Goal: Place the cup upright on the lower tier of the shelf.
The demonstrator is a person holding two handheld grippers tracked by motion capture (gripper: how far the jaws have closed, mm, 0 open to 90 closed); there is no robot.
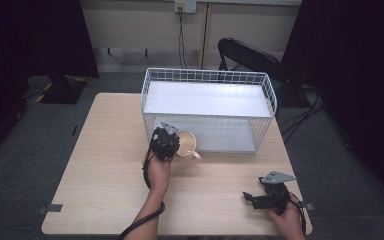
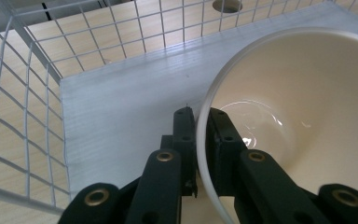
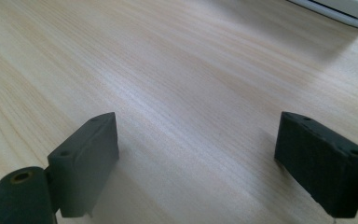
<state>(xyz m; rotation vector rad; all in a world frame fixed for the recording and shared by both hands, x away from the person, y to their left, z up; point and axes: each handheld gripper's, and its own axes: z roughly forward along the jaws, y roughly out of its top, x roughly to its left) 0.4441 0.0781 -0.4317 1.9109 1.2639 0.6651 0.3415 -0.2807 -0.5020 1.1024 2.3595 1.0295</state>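
At the middle of the desk (image 1: 105,165), just in front of the wire rack (image 1: 207,111), the left gripper (image 1: 166,142) holds a cream cup (image 1: 188,143) by its rim. Its jaws are pinched narrow on the cup's wall, one inside the bowl and one outside, as the left gripper view shows: the left gripper (image 2: 197,122) grips the thin white rim of the cup (image 2: 303,102), whose glossy inside faces the camera. The cup is tilted, mouth turned toward the gripper, at the open front of the rack's lower level; its handle points toward the desk's near right. Behind the cup in that view lies the rack's pale ribbed floor panel (image 2: 121,107), with the white wire mesh (image 2: 23,107) rising at the left and back and the wooden desk seen through it.

Near the desk's front right corner the right gripper (image 1: 250,197) rests low over the wood, held by a hand (image 1: 287,220), well apart from the cup and rack. Its jaws stand wide, with bare desk (image 3: 177,79) between them in the right gripper view (image 3: 196,158). A corner of the rack's white base (image 3: 340,9) shows at that view's top right

A dark folding chair (image 1: 250,57) stands beyond the rack, off the desk's far edge
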